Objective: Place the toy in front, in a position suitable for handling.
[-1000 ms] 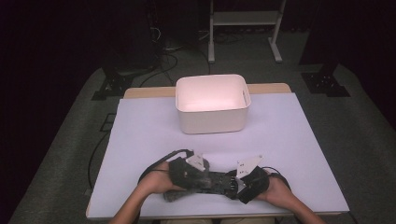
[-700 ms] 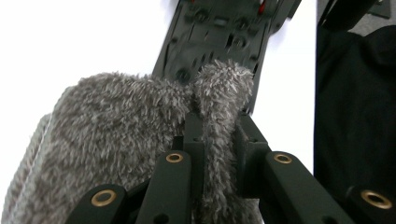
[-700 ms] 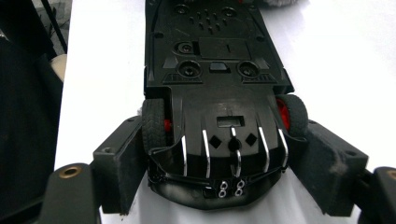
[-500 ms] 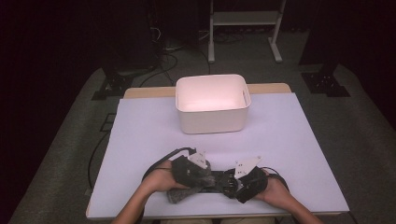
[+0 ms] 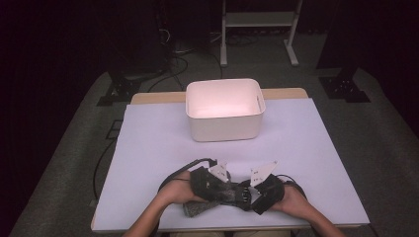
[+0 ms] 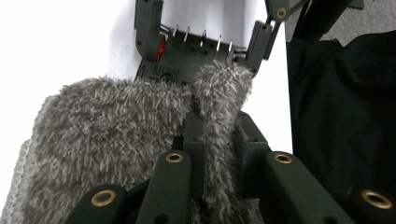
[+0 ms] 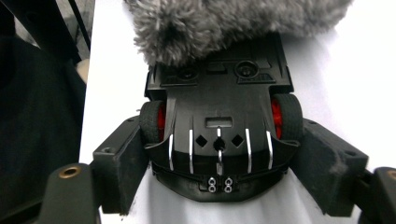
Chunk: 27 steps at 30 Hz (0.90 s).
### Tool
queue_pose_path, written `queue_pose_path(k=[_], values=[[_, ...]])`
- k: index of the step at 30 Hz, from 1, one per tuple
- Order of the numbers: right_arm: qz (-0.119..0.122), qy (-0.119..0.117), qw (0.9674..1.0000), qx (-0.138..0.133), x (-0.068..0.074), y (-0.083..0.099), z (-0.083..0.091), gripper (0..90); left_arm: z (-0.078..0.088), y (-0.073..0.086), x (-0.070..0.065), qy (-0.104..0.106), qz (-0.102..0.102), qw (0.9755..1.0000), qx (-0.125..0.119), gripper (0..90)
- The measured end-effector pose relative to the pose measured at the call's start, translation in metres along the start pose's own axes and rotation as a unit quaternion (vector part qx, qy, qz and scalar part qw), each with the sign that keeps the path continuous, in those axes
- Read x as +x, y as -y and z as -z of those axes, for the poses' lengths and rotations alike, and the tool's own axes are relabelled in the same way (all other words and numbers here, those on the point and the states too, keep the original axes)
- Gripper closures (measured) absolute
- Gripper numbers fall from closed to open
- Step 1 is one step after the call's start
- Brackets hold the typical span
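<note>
1. Writing: none legible; moulded mark on black toy car w/ red-hubbed wheels [image 7: 219,135] unreadable.
2. Left gripper [image 6: 219,154] pinches grey fuzzy cloth [image 6: 112,140] draped on car's end.
3. Right gripper [image 7: 219,186] clamps car's sides, underside up.
4. Surface: white table [image 5: 316,143], near edge; white plastic bin [image 5: 225,111] farther back; dark room, grey carpet [image 5: 69,148].

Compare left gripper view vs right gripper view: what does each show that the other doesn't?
Left gripper view alone: the left gripper shut on a fold of the fuzzy grey cloth, with the cloth's thin knit edge at the far left.

Right gripper view alone: the right gripper clamped on the black plastic toy car by its sides, the car's underside facing the camera with both red-hubbed wheels and two screw wells.

Both share: the cloth draped over one end of the car, the white table surface, and dark fabric at the table's edge.
</note>
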State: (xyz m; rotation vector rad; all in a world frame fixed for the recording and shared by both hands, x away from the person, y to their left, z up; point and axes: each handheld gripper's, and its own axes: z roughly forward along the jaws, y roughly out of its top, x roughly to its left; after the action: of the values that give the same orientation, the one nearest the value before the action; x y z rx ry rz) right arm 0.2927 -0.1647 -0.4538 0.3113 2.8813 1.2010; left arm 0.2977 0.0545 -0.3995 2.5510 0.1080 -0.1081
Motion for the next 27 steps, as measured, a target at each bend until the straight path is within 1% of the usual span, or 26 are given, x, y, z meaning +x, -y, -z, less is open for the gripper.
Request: queue_pose_path(k=[1,2,3,4,5,7,9,11,13,14,16,17,19,20,21,22,24,27], values=[[0.004,0.002,1.0000,-0.003,0.000,0.000,0.001,23.3,-0.003,-0.004,-0.001,0.002,-0.008,1.0000,0.001,78.2],[0.004,0.002,1.0000,-0.003,0.000,0.000,0.001,23.3,-0.003,-0.004,-0.001,0.002,-0.008,1.0000,0.001,78.3],[0.007,0.006,0.9999,-0.006,0.002,-0.001,0.001,23.3,-0.006,-0.010,-0.003,0.001,-0.017,0.9998,0.006,78.3],[0.014,0.009,0.9999,-0.003,0.002,-0.002,0.001,23.4,-0.007,-0.013,-0.003,0.003,-0.019,0.9998,0.006,78.3],[0.015,0.009,0.9998,-0.003,0.003,-0.002,0.001,23.4,-0.008,-0.016,-0.004,0.006,-0.019,0.9998,0.002,78.4],[0.016,0.009,0.9998,-0.009,0.003,-0.002,0.001,23.5,-0.011,-0.024,-0.005,0.013,-0.027,0.9996,-0.002,78.3],[0.017,0.011,0.9997,-0.013,0.003,-0.003,0.002,23.5,-0.017,-0.033,-0.005,0.017,-0.039,0.9991,-0.005,78.3],[0.019,0.013,0.9997,-0.010,0.004,-0.004,0.001,23.5,-0.022,-0.040,-0.005,0.019,-0.045,0.9988,0.000,78.3],[0.020,0.013,0.9997,-0.007,0.004,-0.002,0.000,23.5,-0.026,-0.042,-0.004,0.020,-0.045,0.9988,0.005,78.3],[0.017,0.012,0.9998,-0.006,0.004,-0.001,-0.001,23.5,-0.026,-0.041,-0.003,0.019,-0.043,0.9989,0.008,78.4],[0.017,0.013,0.9998,-0.006,0.004,-0.001,-0.001,23.5,-0.023,-0.039,0.000,0.014,-0.036,0.9992,0.008,78.4],[0.020,0.010,0.9997,-0.007,0.004,-0.001,0.000,23.5,-0.020,-0.037,0.001,0.005,-0.038,0.9992,0.012,78.4],[0.021,0.010,0.9997,-0.008,0.004,-0.002,0.001,23.4,-0.014,-0.031,0.005,-0.016,-0.025,0.9993,0.020,78.4],[0.021,0.010,0.9997,-0.008,0.004,-0.002,0.001,23.4,-0.014,-0.031,0.005,-0.016,-0.025,0.9993,0.020,78.4],[0.023,0.010,0.9997,-0.008,0.004,-0.002,0.001,23.4,-0.010,-0.027,0.009,-0.017,-0.015,0.9996,0.016,78.4],[0.025,0.011,0.9996,-0.009,0.003,-0.003,0.001,23.5,-0.010,-0.027,0.010,-0.015,-0.013,0.9997,0.013,78.4],[0.025,0.011,0.9996,-0.009,0.003,-0.003,0.001,23.5,-0.012,-0.028,0.010,-0.013,-0.014,0.9997,0.013,78.4],[0.026,0.012,0.9996,-0.004,0.004,-0.004,-0.001,23.5,-0.019,-0.037,0.008,-0.007,-0.024,0.9997,0.003,78.4]])
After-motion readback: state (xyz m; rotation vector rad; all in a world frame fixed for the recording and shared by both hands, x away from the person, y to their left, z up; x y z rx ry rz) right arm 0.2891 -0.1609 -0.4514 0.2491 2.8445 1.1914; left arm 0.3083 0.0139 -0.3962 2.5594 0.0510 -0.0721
